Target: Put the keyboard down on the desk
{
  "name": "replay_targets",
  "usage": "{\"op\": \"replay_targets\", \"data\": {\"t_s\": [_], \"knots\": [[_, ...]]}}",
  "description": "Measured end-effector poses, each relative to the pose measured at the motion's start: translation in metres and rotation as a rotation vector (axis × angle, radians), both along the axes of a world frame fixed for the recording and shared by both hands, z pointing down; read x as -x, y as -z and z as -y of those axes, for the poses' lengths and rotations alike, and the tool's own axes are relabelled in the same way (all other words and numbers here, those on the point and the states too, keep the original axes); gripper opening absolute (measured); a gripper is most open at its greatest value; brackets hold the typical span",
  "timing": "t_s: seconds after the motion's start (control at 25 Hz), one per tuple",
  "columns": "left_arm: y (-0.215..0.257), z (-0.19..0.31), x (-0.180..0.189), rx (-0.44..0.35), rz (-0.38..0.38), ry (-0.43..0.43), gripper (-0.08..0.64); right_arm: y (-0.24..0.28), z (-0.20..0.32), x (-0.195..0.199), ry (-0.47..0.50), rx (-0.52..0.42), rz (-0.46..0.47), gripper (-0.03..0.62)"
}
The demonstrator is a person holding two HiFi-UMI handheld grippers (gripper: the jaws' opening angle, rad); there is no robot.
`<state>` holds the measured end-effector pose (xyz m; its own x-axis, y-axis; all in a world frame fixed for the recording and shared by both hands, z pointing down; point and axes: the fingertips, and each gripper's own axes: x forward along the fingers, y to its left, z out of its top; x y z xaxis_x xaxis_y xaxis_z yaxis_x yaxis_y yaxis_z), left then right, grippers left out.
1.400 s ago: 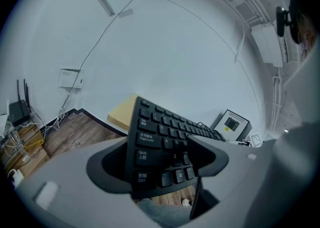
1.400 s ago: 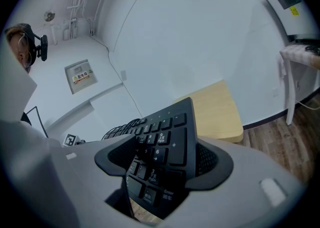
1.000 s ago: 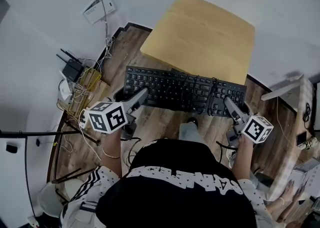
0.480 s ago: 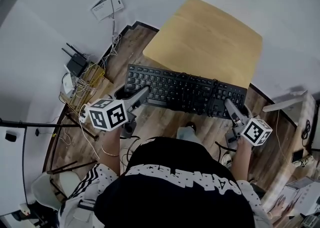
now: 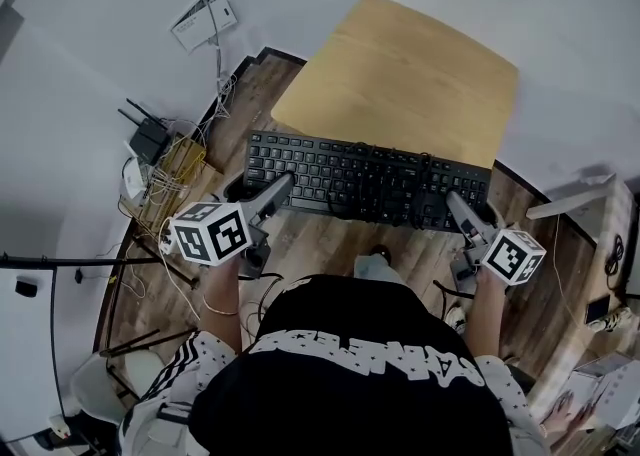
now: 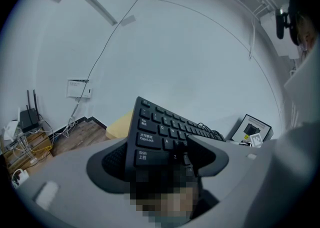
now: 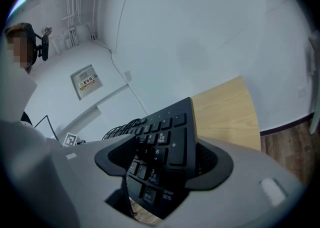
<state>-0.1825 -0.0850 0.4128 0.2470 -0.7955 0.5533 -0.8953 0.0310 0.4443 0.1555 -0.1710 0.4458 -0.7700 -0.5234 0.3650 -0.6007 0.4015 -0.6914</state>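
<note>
A black keyboard (image 5: 365,181) hangs level in the air, lengthwise between my two grippers, just in front of the near edge of the light wooden desk (image 5: 400,74). Its cable (image 5: 400,172) lies coiled on the keys. My left gripper (image 5: 275,189) is shut on the keyboard's left end, and my right gripper (image 5: 455,206) is shut on its right end. In the left gripper view the keyboard (image 6: 160,132) runs away between the jaws of the left gripper (image 6: 157,159). In the right gripper view the number pad (image 7: 167,137) sits between the jaws of the right gripper (image 7: 165,164), with the desk (image 7: 225,112) behind.
A router (image 5: 148,134) and a tangle of cables (image 5: 175,169) lie on the wooden floor at the left, by the wall. A white box (image 5: 200,22) hangs on the wall above them. A white shelf edge (image 5: 570,194) stands at the right.
The keyboard and both grippers keep almost the same place in front of the desk; only the view has shifted slightly.
</note>
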Motion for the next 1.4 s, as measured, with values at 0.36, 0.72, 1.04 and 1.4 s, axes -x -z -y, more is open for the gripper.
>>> {"op": "replay_targets", "data": {"t_s": [0.36, 0.72, 1.04, 1.4], "knots": [[-0.002, 0.008, -0.012, 0.005, -0.001, 0.013, 0.341, -0.002, 0.011, -0.011, 0.009, 0.008, -0.002, 0.333], [-0.004, 0.022, -0.023, -0.004, -0.004, 0.04, 0.341, -0.002, 0.036, -0.019, 0.039, -0.003, 0.002, 0.328], [0.0, 0.024, -0.021, -0.038, -0.003, 0.079, 0.341, 0.005, 0.053, -0.013, 0.078, -0.035, 0.005, 0.327], [0.0, 0.022, -0.022, -0.05, 0.003, 0.111, 0.341, 0.005, 0.061, -0.011, 0.105, -0.043, 0.02, 0.322]]}}
